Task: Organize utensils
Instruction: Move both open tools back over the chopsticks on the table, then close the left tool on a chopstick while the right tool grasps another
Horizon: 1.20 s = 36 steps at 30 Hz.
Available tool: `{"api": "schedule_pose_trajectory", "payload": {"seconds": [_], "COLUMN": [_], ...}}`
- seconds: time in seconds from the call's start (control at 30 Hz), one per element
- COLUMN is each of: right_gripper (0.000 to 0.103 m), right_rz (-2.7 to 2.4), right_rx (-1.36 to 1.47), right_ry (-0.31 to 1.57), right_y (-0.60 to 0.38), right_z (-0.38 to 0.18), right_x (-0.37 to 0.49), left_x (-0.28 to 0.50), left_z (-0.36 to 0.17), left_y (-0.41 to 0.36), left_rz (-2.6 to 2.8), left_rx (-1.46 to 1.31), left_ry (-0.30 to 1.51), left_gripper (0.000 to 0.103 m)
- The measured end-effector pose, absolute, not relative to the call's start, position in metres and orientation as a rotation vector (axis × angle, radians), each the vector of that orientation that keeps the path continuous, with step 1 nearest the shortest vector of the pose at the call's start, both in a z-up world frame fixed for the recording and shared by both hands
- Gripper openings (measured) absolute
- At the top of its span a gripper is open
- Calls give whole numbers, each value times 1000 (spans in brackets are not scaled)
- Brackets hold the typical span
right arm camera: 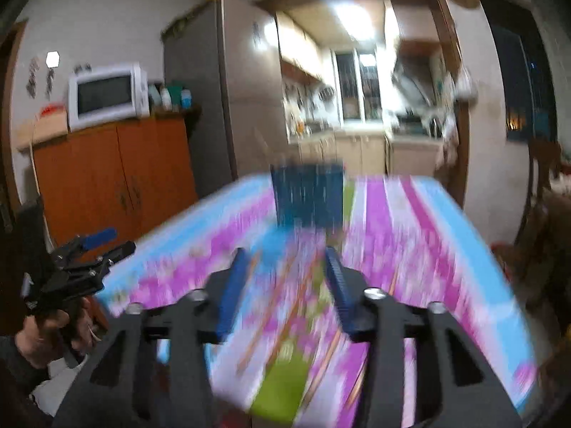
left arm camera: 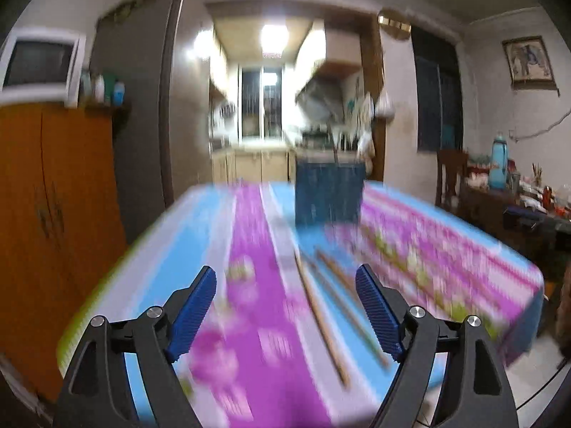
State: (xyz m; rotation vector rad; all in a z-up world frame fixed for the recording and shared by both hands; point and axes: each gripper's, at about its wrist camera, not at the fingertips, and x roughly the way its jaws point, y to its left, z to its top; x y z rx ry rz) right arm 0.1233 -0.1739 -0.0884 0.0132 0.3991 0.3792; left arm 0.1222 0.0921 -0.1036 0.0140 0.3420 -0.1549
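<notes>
Left tongs (left arm camera: 285, 306) wide open, empty; chopsticks (left arm camera: 321, 317) lie on worktop (left arm camera: 214, 221) between and beyond pads. Right tongs (right arm camera: 285, 285) partly open, nothing gripped; blurred chopsticks (right arm camera: 285, 285) below. Blue utensil holder (left arm camera: 328, 192) stands farther back, mid-worktop

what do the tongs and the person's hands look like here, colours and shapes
Both tools look alike. The left tongs have black angular arms with triangular cut-outs, silver round bolts at the joints, and blue ribbed pads on the fingertips. The right tongs are the same: black frame, silver bolts, blue ridged pads. The hand gripping the left tool's black handle comes out of a dark sleeve. No cables or markings show.
</notes>
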Motion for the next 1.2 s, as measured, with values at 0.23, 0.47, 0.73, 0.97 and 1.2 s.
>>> {"api": "schedule_pose_trajectory", "payload": {"seconds": [0.23, 0.47, 0.73, 0.97, 1.2], "right_gripper": [21, 21, 16, 12, 11], "right_rz": [354, 323, 316, 293, 290], "right_rx": [19, -21, -34, -43, -38], "right_ry": [501, 522, 514, 497, 488], "right_y": [-154, -144, -141, -142, -141], "right_z": [-149, -168, -169, -171, -173], "right_x": [129, 121, 127, 126, 126], "left_x": [114, 112, 114, 112, 108], "left_z": [-146, -164, -170, -175, -178], "left_y": [77, 66, 62, 57, 52], "left_rz": [-189, -186, -171, -180, -166], "left_rx": [38, 67, 76, 89, 108], "left_ry": [396, 400, 401, 390, 361], "left_gripper": [57, 54, 38, 22, 20]}}
